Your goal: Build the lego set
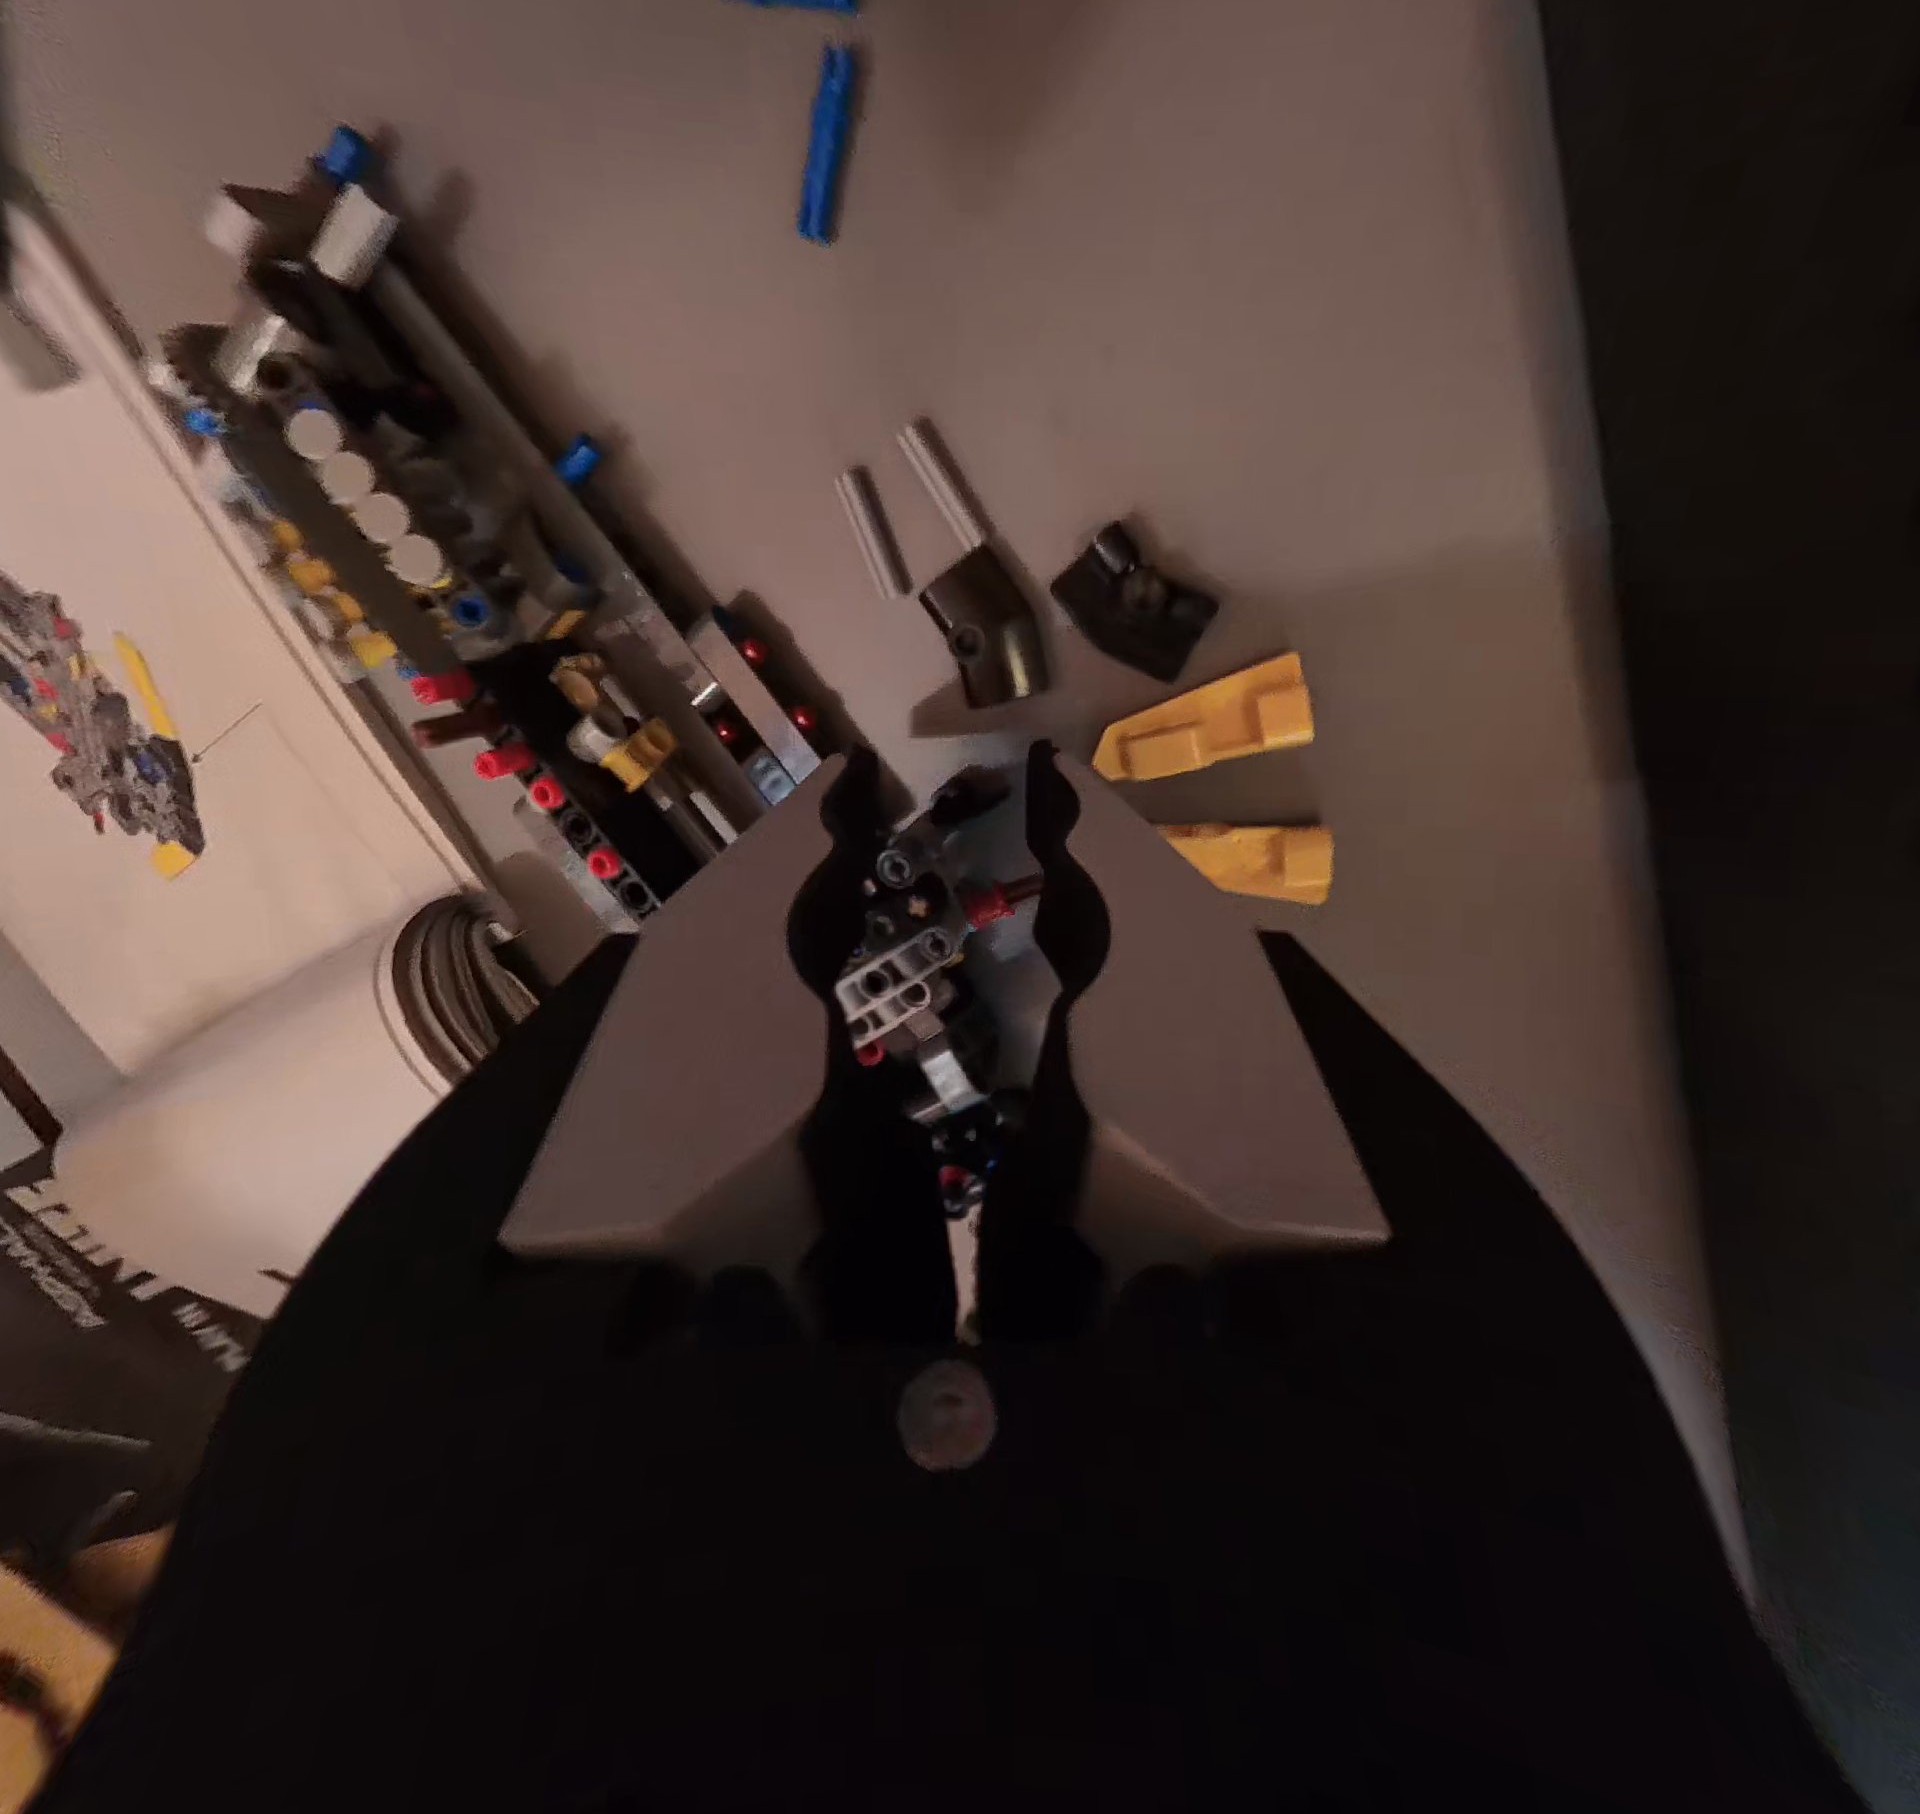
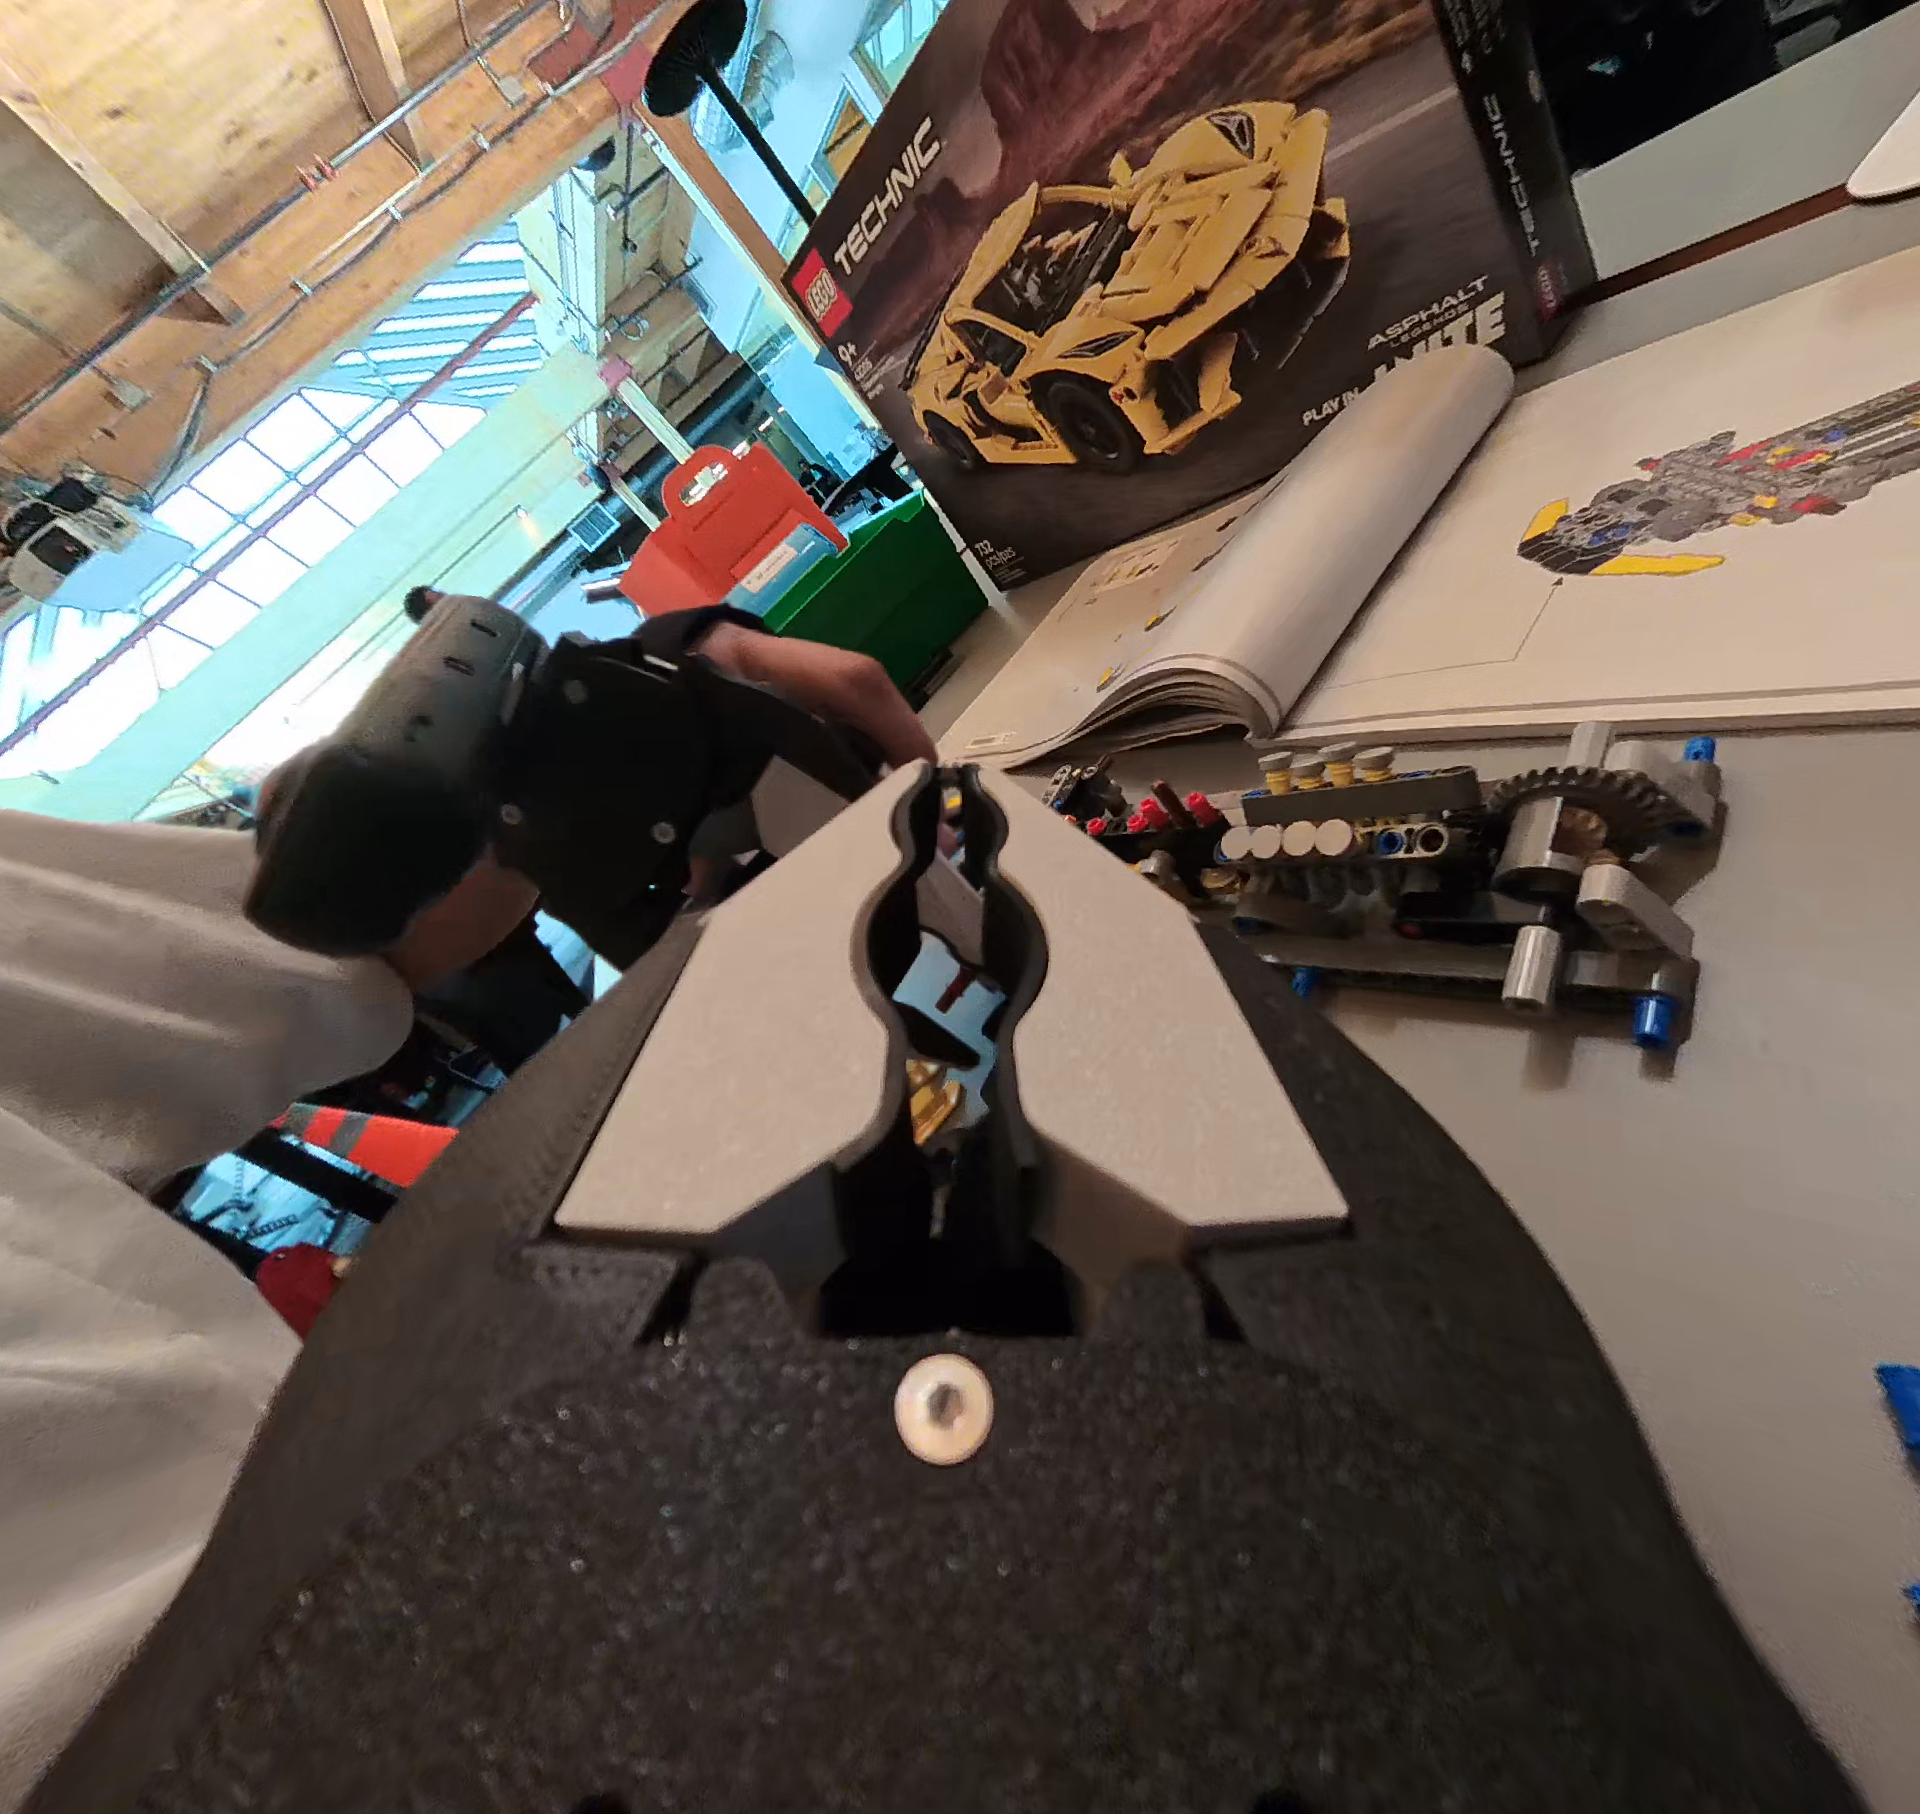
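In the left wrist view my left gripper (image 1: 948,762) is shut on a small grey and black Technic sub-assembly (image 1: 902,975) with a red pin on its right side. It is held above the table near two yellow panels (image 1: 1205,720). The long chassis build (image 1: 436,538) lies to the left; it also shows in the right wrist view (image 2: 1455,881). My right gripper (image 2: 948,779) has its jaws almost together, held above the table. I cannot make out anything between its tips. Behind it, a hand holds the left gripper's black body (image 2: 582,756).
Loose parts lie on the grey table (image 1: 1143,258): blue pieces (image 1: 828,143), two grey axles (image 1: 873,533), a dark connector (image 1: 982,637) and a black piece (image 1: 1132,601). The open instruction booklet (image 2: 1403,559) and the set's box (image 2: 1195,258) stand behind the chassis. Some 12 cm of space lies between my two pairs of fingers.
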`<state>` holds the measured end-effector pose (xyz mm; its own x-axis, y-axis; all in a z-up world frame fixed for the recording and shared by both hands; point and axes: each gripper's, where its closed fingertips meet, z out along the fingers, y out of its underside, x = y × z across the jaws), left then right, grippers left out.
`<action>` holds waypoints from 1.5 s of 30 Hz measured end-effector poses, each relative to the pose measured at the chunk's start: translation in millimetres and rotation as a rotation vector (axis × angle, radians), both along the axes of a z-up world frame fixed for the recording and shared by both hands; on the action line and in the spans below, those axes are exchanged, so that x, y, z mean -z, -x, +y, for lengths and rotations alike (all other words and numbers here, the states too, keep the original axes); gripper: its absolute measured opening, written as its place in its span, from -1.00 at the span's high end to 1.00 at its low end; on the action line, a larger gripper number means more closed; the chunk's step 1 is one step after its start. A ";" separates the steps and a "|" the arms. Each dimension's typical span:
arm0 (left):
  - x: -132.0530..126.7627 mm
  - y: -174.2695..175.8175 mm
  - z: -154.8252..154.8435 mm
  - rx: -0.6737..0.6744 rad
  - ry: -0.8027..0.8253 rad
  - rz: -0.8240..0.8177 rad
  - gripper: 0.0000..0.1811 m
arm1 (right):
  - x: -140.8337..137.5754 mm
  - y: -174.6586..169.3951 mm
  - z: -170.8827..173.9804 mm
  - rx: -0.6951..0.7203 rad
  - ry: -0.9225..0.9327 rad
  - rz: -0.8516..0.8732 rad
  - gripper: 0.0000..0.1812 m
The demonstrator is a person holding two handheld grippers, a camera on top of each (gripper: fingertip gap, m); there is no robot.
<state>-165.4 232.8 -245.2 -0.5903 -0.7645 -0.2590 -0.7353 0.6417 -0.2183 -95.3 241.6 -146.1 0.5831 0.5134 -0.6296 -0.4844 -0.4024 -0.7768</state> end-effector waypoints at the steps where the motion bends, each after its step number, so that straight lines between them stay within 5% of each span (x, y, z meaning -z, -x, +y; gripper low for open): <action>1: 2.4 1.6 2.8 0.022 -0.021 0.046 0.71 | -0.4 -1.4 0.2 0.002 0.001 0.008 0.97; 13: 6.9 10.5 0.9 0.101 -0.048 0.249 0.86 | -2.7 -0.5 -1.4 -0.031 0.004 0.058 0.98; 17: -10.0 -5.6 -3.5 0.001 0.033 0.025 0.87 | -3.6 -4.2 -0.7 -0.019 0.001 0.067 0.98; 26: -125.1 -29.9 -9.7 -0.337 0.566 -1.003 0.86 | -34.2 19.6 -16.6 -0.193 -0.110 0.211 0.98; 31: -153.6 -25.7 -26.6 -0.362 1.131 -1.117 0.87 | -49.1 40.4 -25.9 -0.195 -0.277 0.058 0.98; 35: -166.4 -19.4 -25.9 -0.361 1.433 -1.117 1.00 | -61.5 42.0 -33.2 -0.171 -0.379 0.023 0.98; 41: -152.1 -16.5 -24.2 -0.388 1.348 -1.067 1.00 | -49.6 40.9 -26.0 -0.148 -0.318 -0.016 0.97; 45: -155.4 -11.3 -20.8 -0.417 1.437 -1.098 1.00 | -50.1 48.3 -30.3 -0.189 -0.310 0.000 0.97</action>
